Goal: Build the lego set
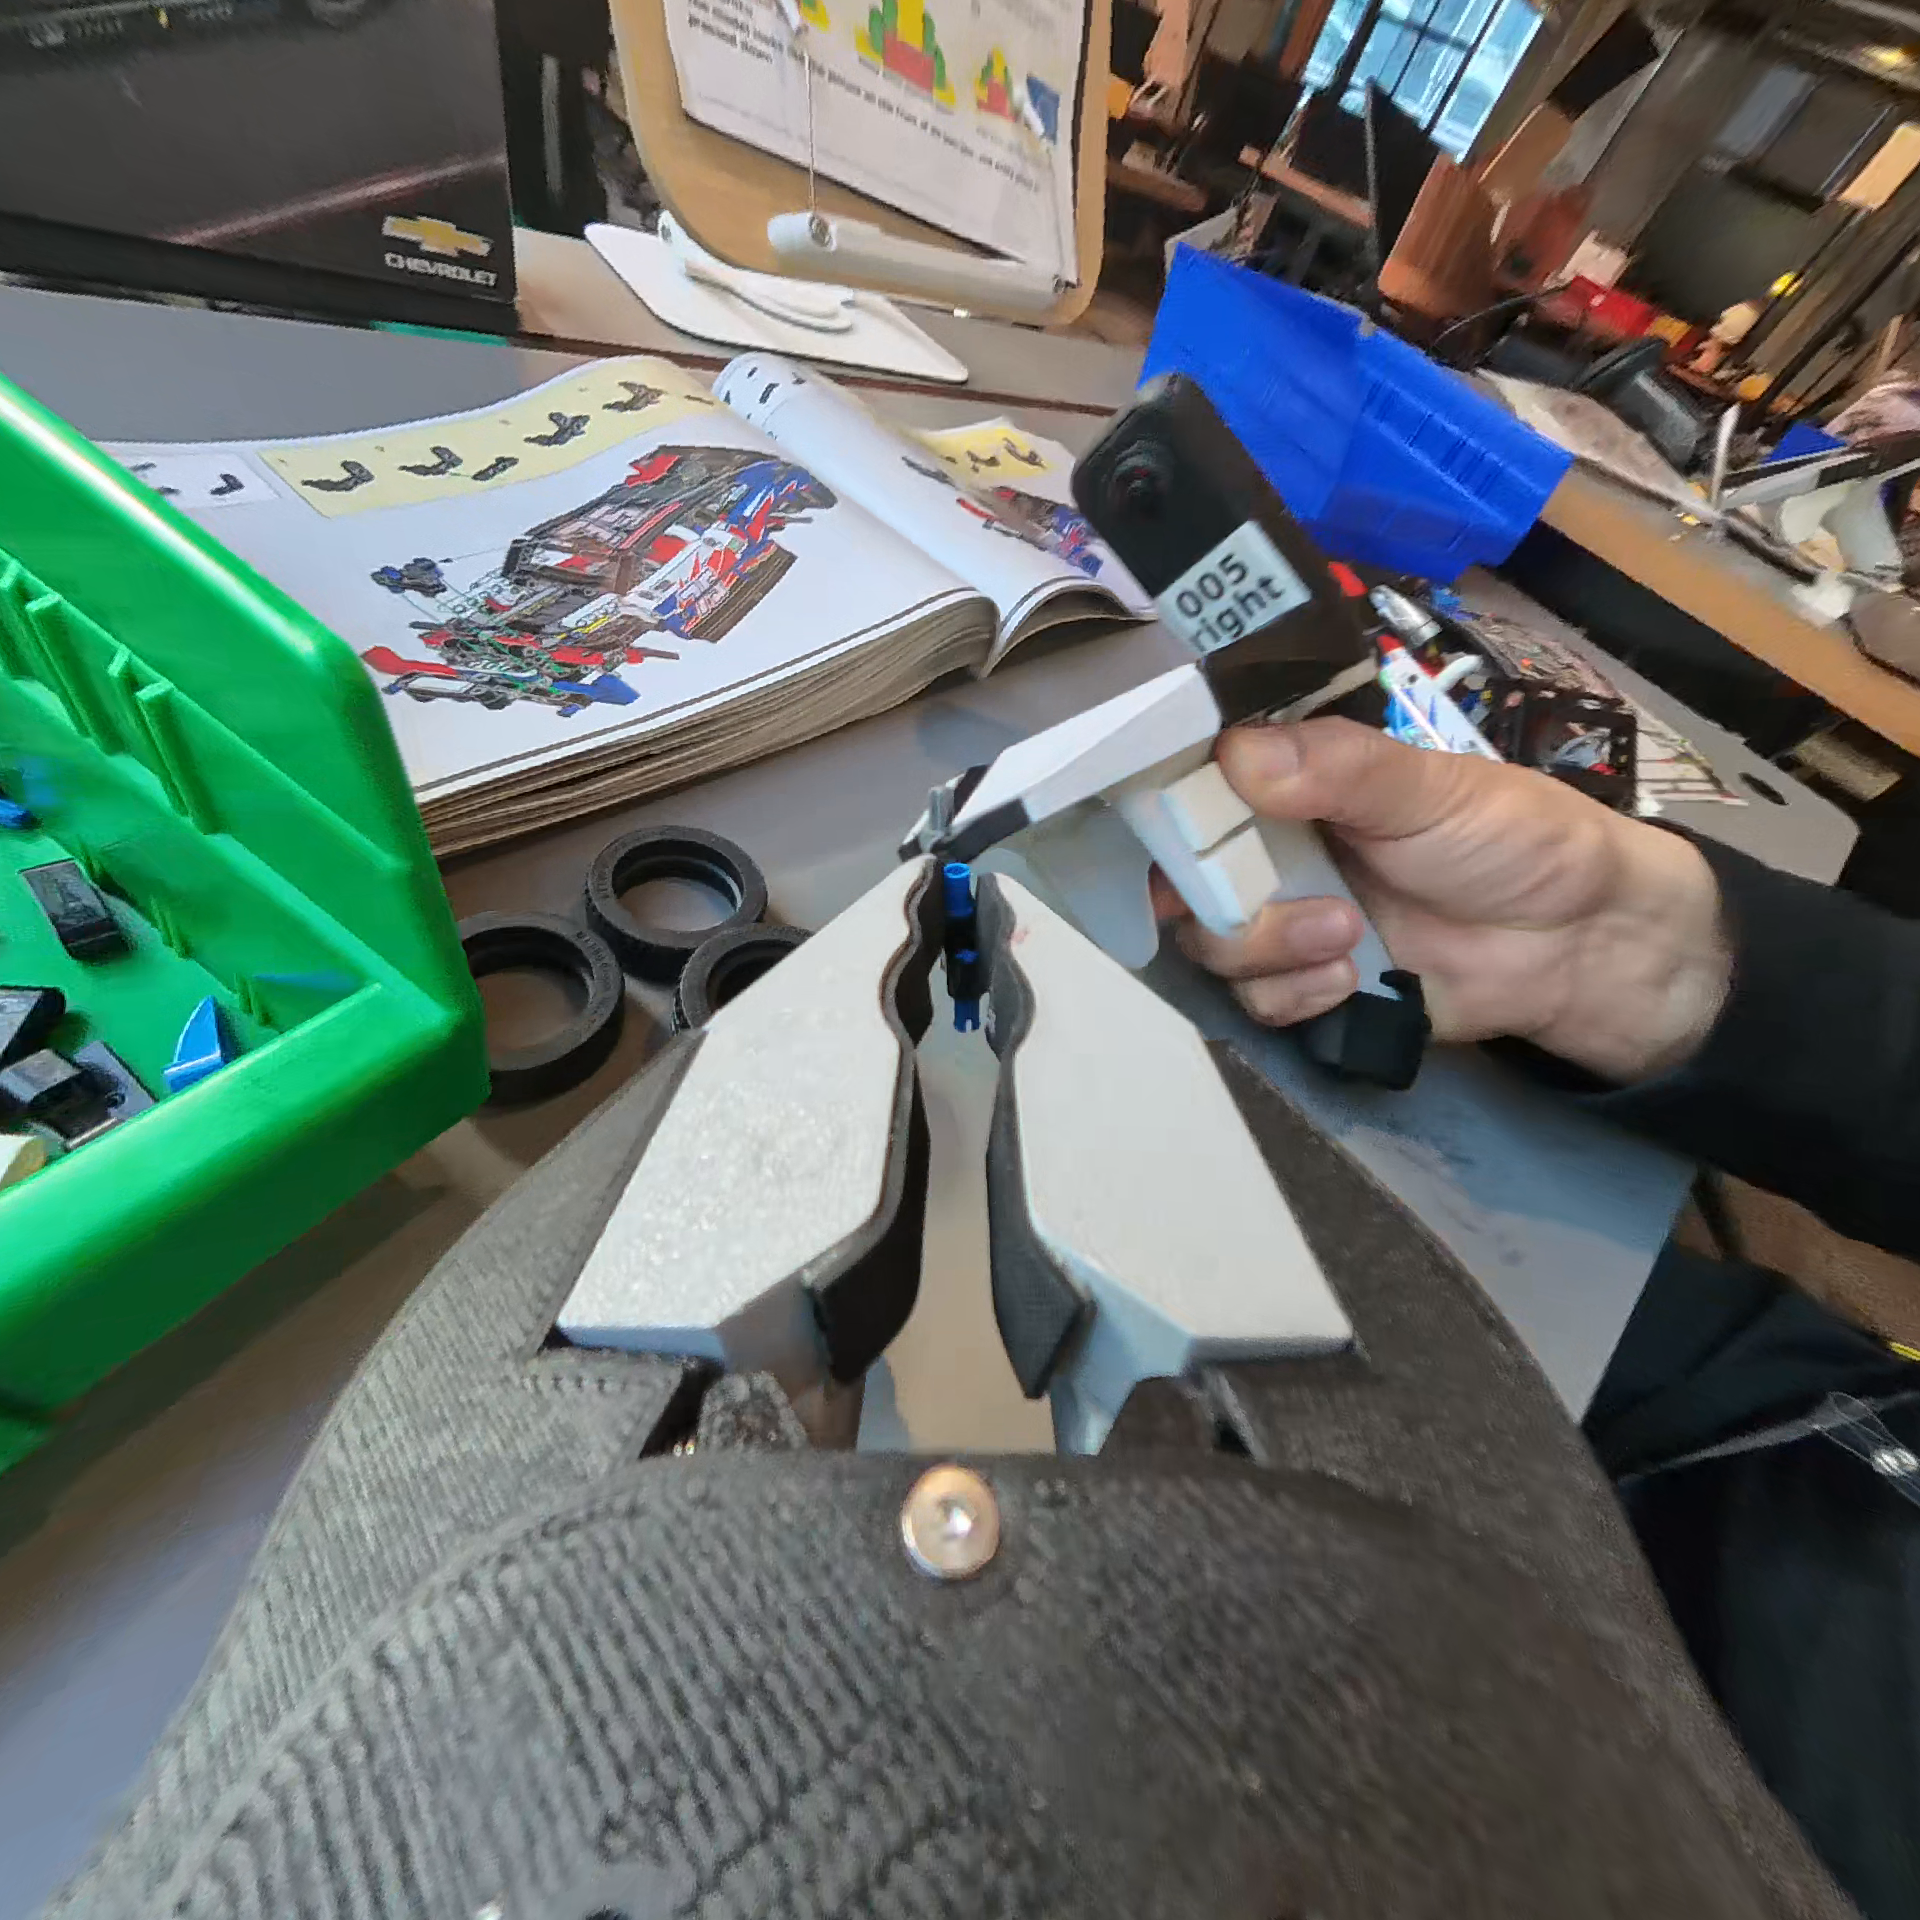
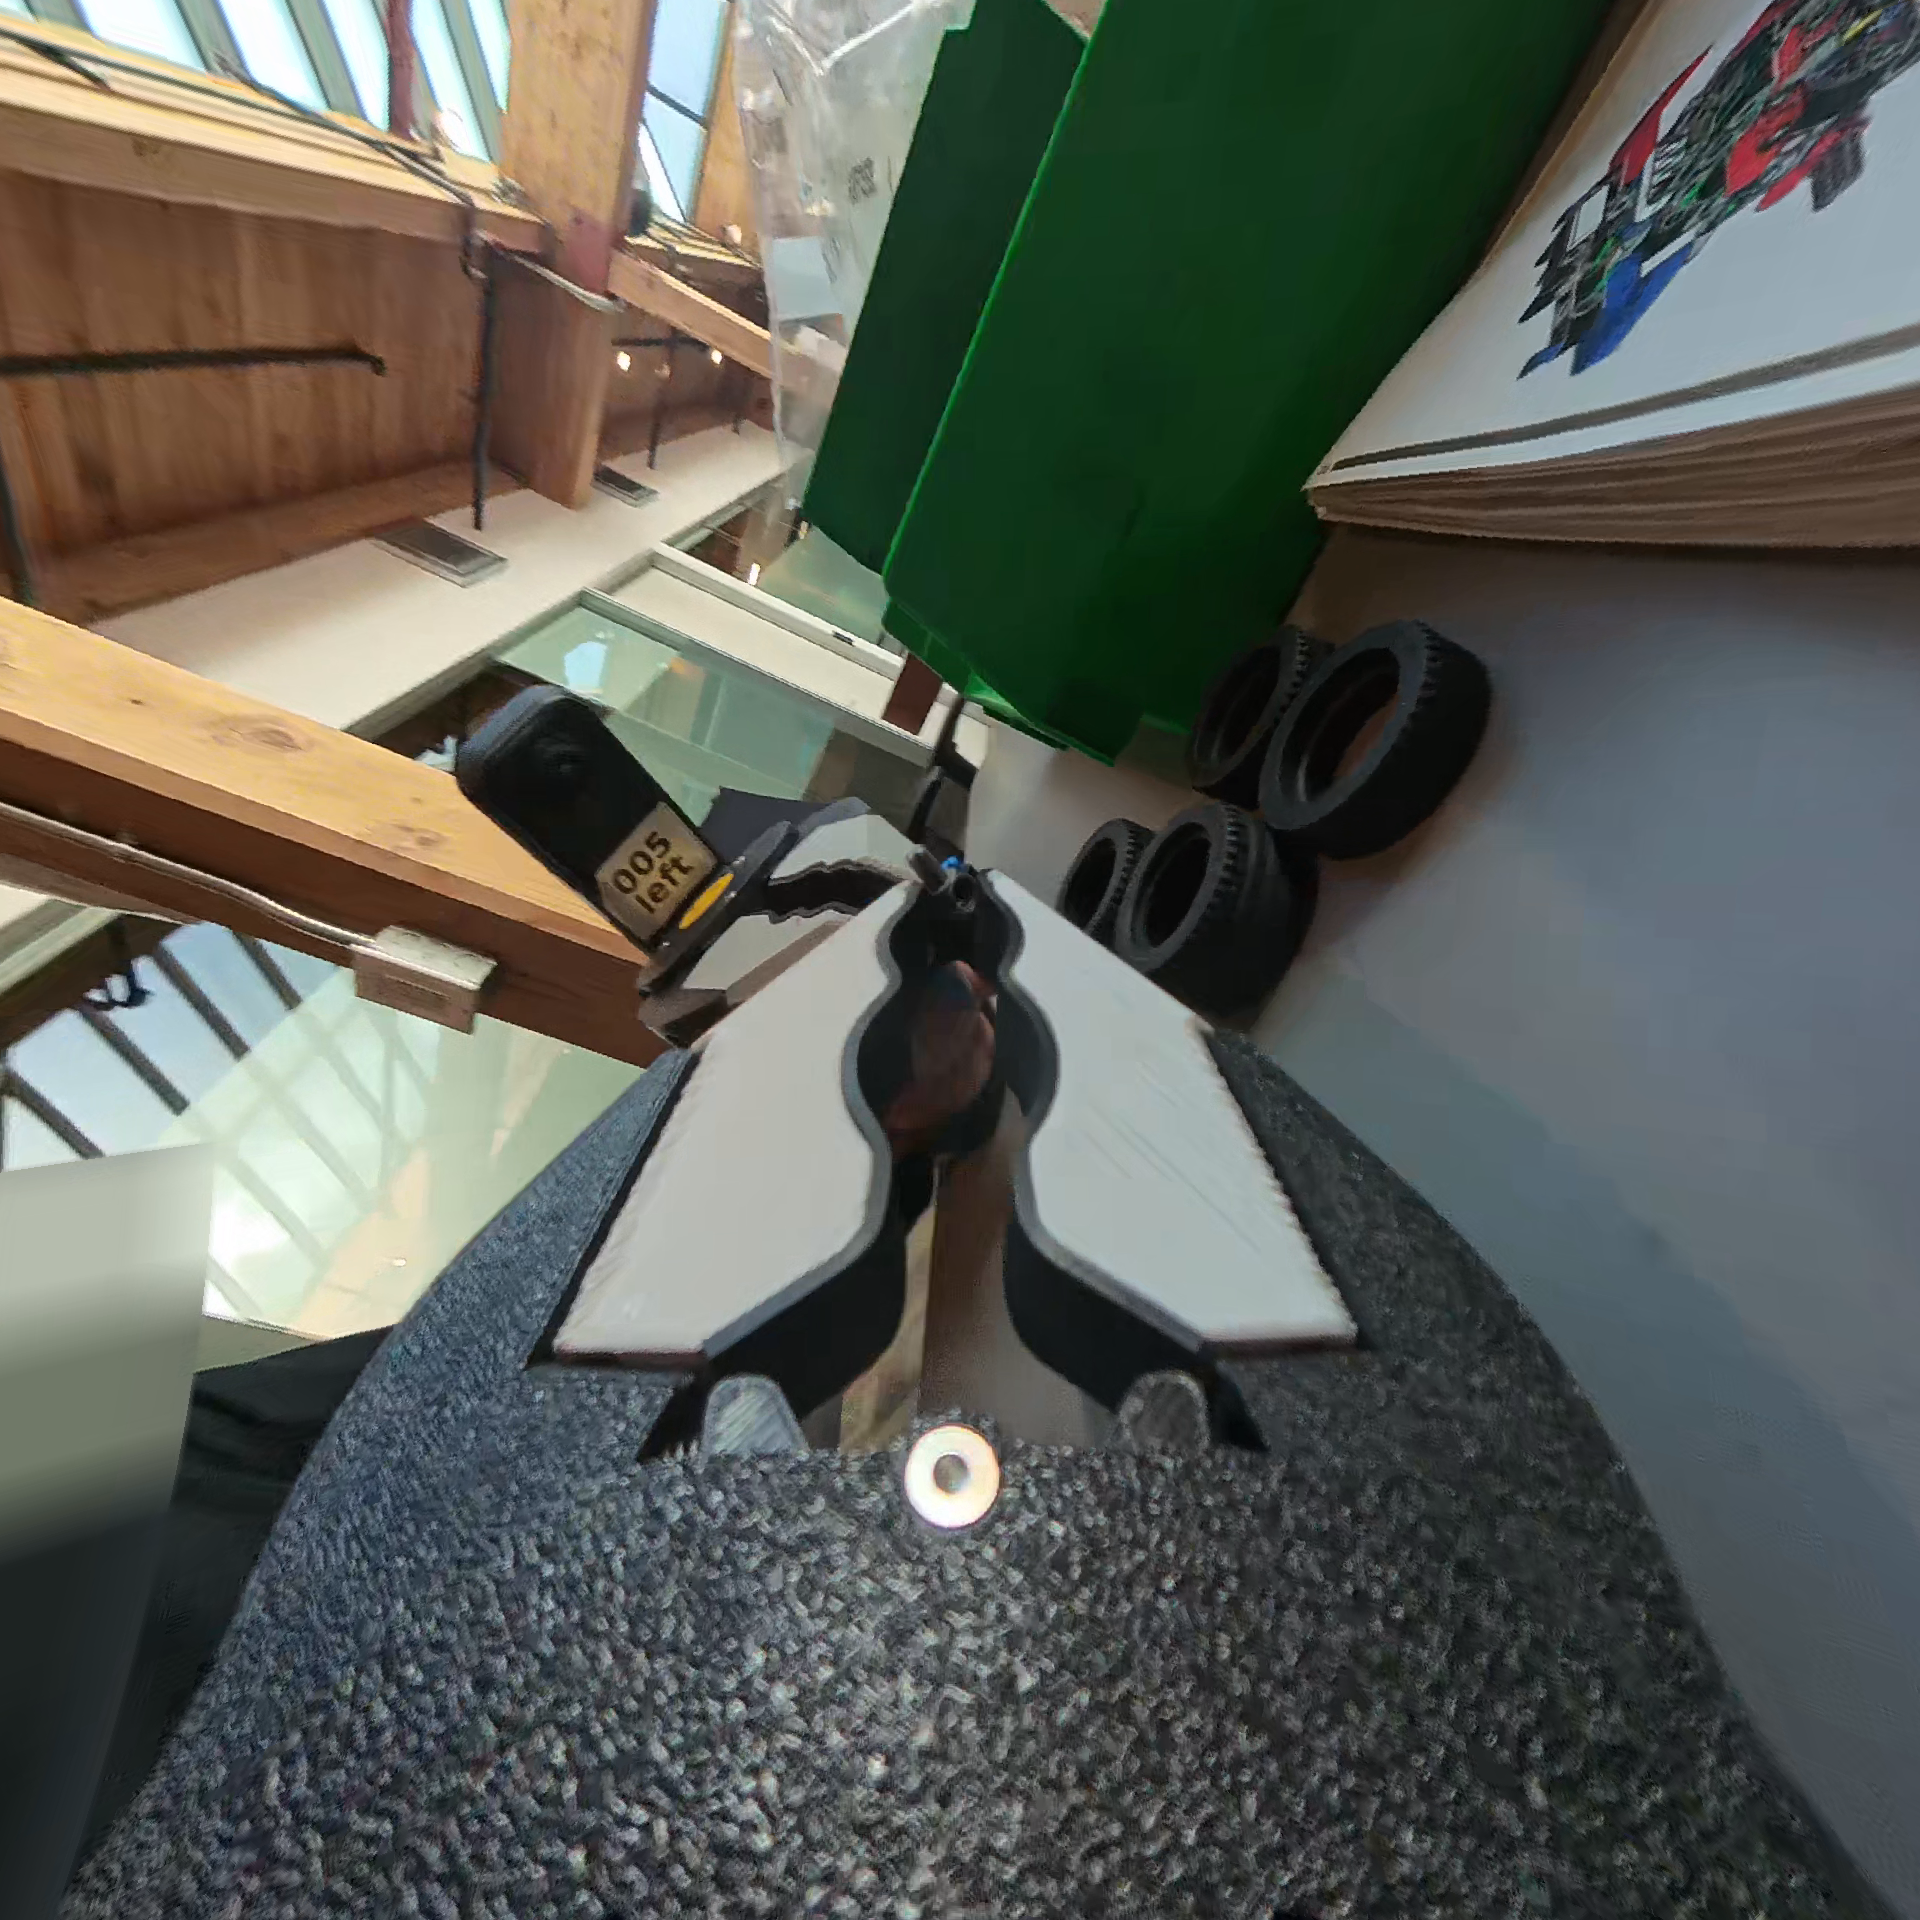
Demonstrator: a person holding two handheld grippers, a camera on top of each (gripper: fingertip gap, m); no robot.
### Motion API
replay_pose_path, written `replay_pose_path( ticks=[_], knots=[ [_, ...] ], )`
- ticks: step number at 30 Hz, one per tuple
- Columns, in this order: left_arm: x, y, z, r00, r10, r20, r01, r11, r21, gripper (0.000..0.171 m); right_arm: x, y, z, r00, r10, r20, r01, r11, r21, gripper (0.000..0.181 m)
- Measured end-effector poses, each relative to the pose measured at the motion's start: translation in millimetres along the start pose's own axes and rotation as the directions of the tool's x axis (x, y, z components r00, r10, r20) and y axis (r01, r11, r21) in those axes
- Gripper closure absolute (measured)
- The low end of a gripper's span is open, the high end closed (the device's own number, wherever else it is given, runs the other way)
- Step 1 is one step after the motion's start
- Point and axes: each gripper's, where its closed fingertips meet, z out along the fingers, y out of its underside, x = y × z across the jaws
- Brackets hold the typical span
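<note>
Above the tabletop's middle, the left gripper (image 1: 958,935) pinches a small blue-and-black pin piece (image 1: 961,961) between nearly closed fingers, the right gripper (image 2: 954,902) nips its far end likewise; light, stiff and slippery, it seems best held mid-shaft.

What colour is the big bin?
Bright green bin; the left wrist view shows it best.
</note>
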Motion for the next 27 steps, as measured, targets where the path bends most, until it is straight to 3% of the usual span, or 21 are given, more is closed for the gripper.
replay_pose_path(
  ticks=[4, 11, 14, 17, 21, 24, 27],
  knots=[
    [3, -5, -2, 1.000, 0.023, 0.003, -0.023, 0.999, 0.037, 0.166, -8, -4, -1, 0.995, 0.060, 0.085, -0.063, 0.997, 0.034, 0.175],
    [3, -19, -4, 0.972, -0.196, -0.132, 0.215, 0.966, 0.145, 0.167, -20, -14, -3, 0.972, 0.113, 0.207, -0.133, 0.988, 0.082, 0.177],
    [4, -20, -6, 0.978, -0.171, -0.120, 0.189, 0.970, 0.154, 0.167, -23, -15, -3, 0.964, 0.125, 0.234, -0.147, 0.986, 0.080, 0.178],
    [10, -24, -8, 0.960, -0.217, -0.178, 0.247, 0.954, 0.168, 0.167, -29, -16, -6, 0.953, 0.118, 0.277, -0.147, 0.985, 0.085, 0.179],
    [13, -29, -7, 0.991, -0.098, -0.089, 0.111, 0.981, 0.157, 0.167, -34, -19, -10, 0.943, 0.103, 0.316, -0.146, 0.983, 0.115, 0.179],
    [14, -32, -7, 0.991, -0.101, -0.092, 0.115, 0.980, 0.162, 0.167, -38, -21, -12, 0.923, 0.125, 0.364, -0.177, 0.978, 0.112, 0.177],
    [3, -19, -9, 0.995, -0.089, -0.039, 0.093, 0.990, 0.108, 0.167, -30, -15, -4, 0.950, 0.122, 0.286, -0.151, 0.985, 0.079, 0.178]
  ],
)
